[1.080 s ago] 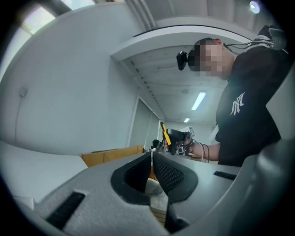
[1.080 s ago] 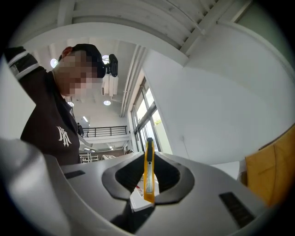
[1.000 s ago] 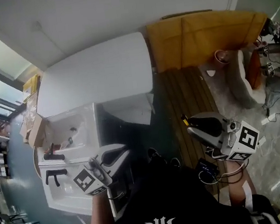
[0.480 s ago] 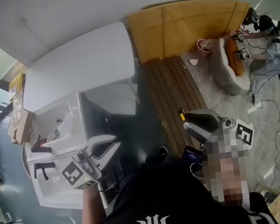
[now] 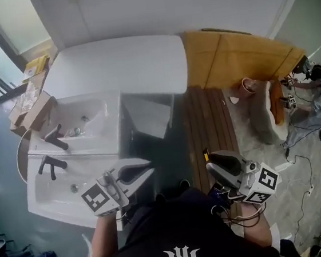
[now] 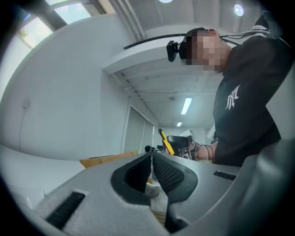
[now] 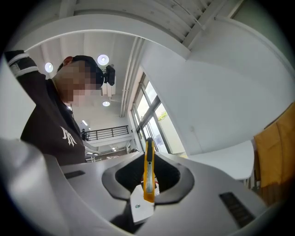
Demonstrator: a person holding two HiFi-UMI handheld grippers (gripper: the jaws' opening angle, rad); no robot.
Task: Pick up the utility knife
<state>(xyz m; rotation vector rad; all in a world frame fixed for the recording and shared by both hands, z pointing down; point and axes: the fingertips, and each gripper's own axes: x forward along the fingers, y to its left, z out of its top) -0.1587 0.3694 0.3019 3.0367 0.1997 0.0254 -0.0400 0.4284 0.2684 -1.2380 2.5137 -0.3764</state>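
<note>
Open grey floor (image 5: 172, 152) lies between your left gripper (image 5: 149, 171) and right gripper (image 5: 211, 166). The white basin unit with black taps (image 5: 79, 150) stands just left of your left gripper, and the white rectangular tabletop (image 5: 119, 66) bars the way ahead.

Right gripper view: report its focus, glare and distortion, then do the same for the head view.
Right gripper view: the yellow knife between the fingers is in sharp focus; the ceiling lamps blow out to white discs; the walls bow and the corners go black. Head view: evenly lit, but straight edges curve strongly, and the knife shows only as a small yellow tip.
</note>
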